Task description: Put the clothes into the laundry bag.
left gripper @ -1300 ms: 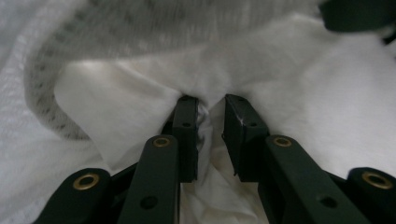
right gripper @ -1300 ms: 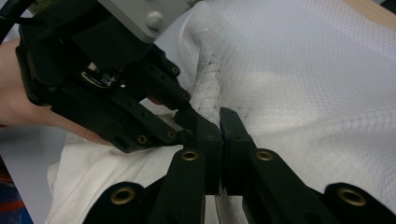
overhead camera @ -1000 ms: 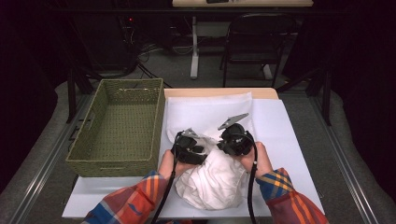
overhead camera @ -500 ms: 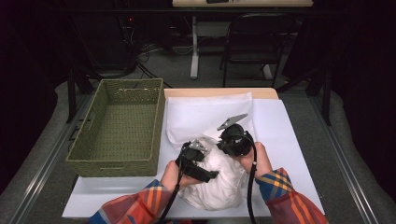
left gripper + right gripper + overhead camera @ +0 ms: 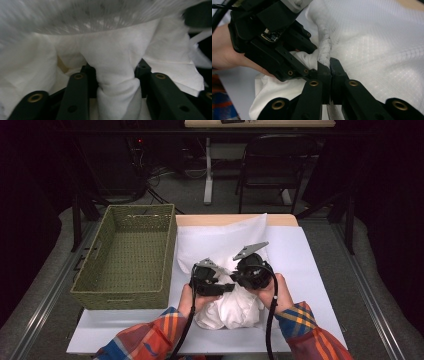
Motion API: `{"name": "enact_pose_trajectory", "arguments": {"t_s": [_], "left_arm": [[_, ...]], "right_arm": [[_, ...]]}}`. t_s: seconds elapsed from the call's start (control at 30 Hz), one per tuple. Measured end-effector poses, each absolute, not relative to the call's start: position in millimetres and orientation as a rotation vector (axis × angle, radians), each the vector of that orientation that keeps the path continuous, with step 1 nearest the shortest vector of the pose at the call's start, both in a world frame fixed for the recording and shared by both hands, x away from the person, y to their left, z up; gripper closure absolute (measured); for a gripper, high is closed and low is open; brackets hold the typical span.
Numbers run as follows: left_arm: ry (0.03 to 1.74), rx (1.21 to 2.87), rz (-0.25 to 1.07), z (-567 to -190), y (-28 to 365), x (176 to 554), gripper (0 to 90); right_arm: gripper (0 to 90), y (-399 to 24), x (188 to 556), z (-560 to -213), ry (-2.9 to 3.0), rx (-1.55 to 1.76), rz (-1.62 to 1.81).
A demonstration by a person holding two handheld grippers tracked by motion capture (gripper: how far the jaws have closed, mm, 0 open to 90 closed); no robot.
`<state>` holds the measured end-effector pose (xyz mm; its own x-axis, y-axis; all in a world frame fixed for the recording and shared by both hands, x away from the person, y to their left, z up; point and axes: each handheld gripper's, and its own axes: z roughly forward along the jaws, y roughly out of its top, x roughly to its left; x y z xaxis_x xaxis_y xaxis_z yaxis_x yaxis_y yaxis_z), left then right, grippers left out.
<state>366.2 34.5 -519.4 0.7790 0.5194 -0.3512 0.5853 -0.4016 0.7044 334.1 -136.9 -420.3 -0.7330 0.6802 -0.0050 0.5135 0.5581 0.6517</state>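
- Left of the frame in the high view, a green woven basket (image 5: 125, 255) sits on the worktop (image 5: 320, 285), with nothing inside that I can see; it takes no part for now
- Just right of it, low in the centre, the left tongs (image 5: 226, 288) have slid in from the near left edge of the bundle, where they were a second ago, towards the middle, and now point across at the other tool
- Their jaws have just been closing, and the left gripper view shows a thick bunch of the white cloth (image 5: 117, 72) pinched between them, squeezed to a narrow waist
- I take that as a fresh grip won, so both tools now have the fabric and a fold, lift or shake-out could follow
- The white cloth (image 5: 232, 307) lies crumpled in a soft heap at the near centre of the worktop, its far part spread flat towards the top of the frame; fine waffle weave, limp, with a thicker hem
- Right of centre, the right tongs (image 5: 329, 66) are shut tight on that raised hem ridge, where they were a second ago
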Motion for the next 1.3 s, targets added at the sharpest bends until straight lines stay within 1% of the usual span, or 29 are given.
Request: {"name": "enact_pose_trajectory", "arguments": {"t_s": [0.03, 0.07, 0.1, 0.2, 0.27, 0.3, 0.4, 0.43, 0.47, 0.53, 0.57, 0.6, 0.67, 0.7, 0.77, 0.83, 0.93, 1.0, 1.03, 1.07, 1.1, 1.13, 1.17, 1.2, 1.23, 1.3], "left_arm": [[0.833, 2.082, -0.098, -525.7, 32.7, 365.1, 56.3], [0.801, 2.114, -0.088, -527.5, 33.4, 363.8, 52.8], [0.797, 2.141, -0.053, -524.0, 34.2, 362.6, 43.6], [0.775, 2.167, -0.001, -511.3, 42.0, 356.3, 27.5], [0.756, 2.210, 0.035, -501.9, 47.8, 349.0, 18.7], [0.750, 2.217, 0.055, -497.8, 50.8, 344.7, 16.7], [0.758, 2.229, 0.055, -493.4, 54.5, 334.9, 13.2], [0.759, 2.258, 0.065, -496.9, 52.3, 330.6, 13.3], [0.771, 2.273, 0.073, -502.4, 50.3, 328.5, 15.4], [0.776, 2.277, 0.064, -509.6, 48.1, 328.1, 16.6], [0.793, 2.265, 0.047, -524.6, 44.0, 330.5, 23.6], [0.794, 2.237, 0.021, -530.0, 43.7, 332.8, 30.5], [0.799, 2.170, -0.025, -536.4, 44.2, 338.3, 51.2], [0.800, 2.151, -0.037, -537.3, 44.2, 340.2, 59.8], [0.822, 2.117, -0.065, -533.8, 46.3, 345.7, 67.4], [0.844, 2.051, -0.073, -523.8, 47.6, 352.0, 69.7], [0.858, 1.977, -0.021, -506.6, 44.8, 358.7, 69.4], [0.864, 2.001, -0.009, -513.5, 41.1, 364.0, 67.5], [0.878, 2.002, -0.007, -519.6, 39.4, 364.7, 64.5], [0.872, 2.024, -0.029, -527.8, 38.2, 365.6, 63.0], [0.867, 2.055, -0.030, -534.0, 36.7, 365.3, 59.2], [0.863, 2.069, -0.026, -537.1, 36.8, 364.4, 52.9], [0.845, 2.075, -0.028, -536.3, 39.1, 364.2, 51.4], [0.834, 2.104, -0.011, -531.7, 41.1, 363.6, 48.0], [0.831, 2.113, -0.001, -528.2, 42.8, 362.7, 39.6], [0.823, 2.117, 0.004, -522.6, 47.5, 361.1, 27.9]], "right_arm": [[88.7, -137.0, 336.8, -426.6, 2.545, 0.996, 0.897], [88.7, -137.8, 339.2, -432.8, 2.555, 1.001, 0.873], [88.6, -139.6, 341.6, -439.3, 2.567, 1.012, 0.841], [88.5, -144.3, 342.4, -440.1, 2.554, 1.018, 0.855], [88.4, -146.1, 341.6, -437.6, 2.548, 1.012, 0.862], [88.4, -146.4, 341.4, -437.2, 2.547, 1.010, 0.863], [88.4, -147.3, 341.8, -437.3, 2.547, 1.011, 0.866], [88.3, -147.3, 341.9, -437.3, 2.548, 1.010, 0.867], [88.3, -147.0, 342.0, -437.3, 2.547, 1.010, 0.869], [88.3, -146.5, 342.1, -437.4, 2.548, 1.008, 0.868], [88.4, -145.0, 342.0, -438.1, 2.551, 1.004, 0.867], [88.4, -144.3, 341.9, -438.5, 2.557, 1.003, 0.864], [88.4, -142.2, 341.5, -440.2, 2.560, 1.002, 0.860], [88.5, -141.2, 341.2, -440.4, 2.564, 0.997, 0.856], [88.6, -140.7, 340.1, -438.6, 2.557, 0.996, 0.866], [88.8, -141.2, 337.9, -434.1, 2.558, 1.008, 0.900], [88.8, -140.5, 331.2, -421.4, 2.539, 0.982, 0.973], [88.8, -141.2, 331.4, -421.3, 2.540, 0.982, 0.963], [88.8, -142.9, 334.6, -426.8, 2.548, 1.010, 0.952], [88.7, -143.6, 337.0, -431.7, 2.557, 1.027, 0.936], [88.7, -143.7, 339.7, -438.7, 2.570, 1.037, 0.899], [88.6, -143.4, 341.7, -445.0, 2.580, 1.039, 0.862], [88.6, -143.6, 343.3, -449.3, 2.593, 1.042, 0.844], [88.6, -143.6, 344.0, -451.8, 2.595, 1.052, 0.837], [88.6, -144.2, 344.4, -451.9, 2.591, 1.054, 0.830], [88.6, -145.2, 344.6, -451.1, 2.589, 1.053, 0.836]]}}
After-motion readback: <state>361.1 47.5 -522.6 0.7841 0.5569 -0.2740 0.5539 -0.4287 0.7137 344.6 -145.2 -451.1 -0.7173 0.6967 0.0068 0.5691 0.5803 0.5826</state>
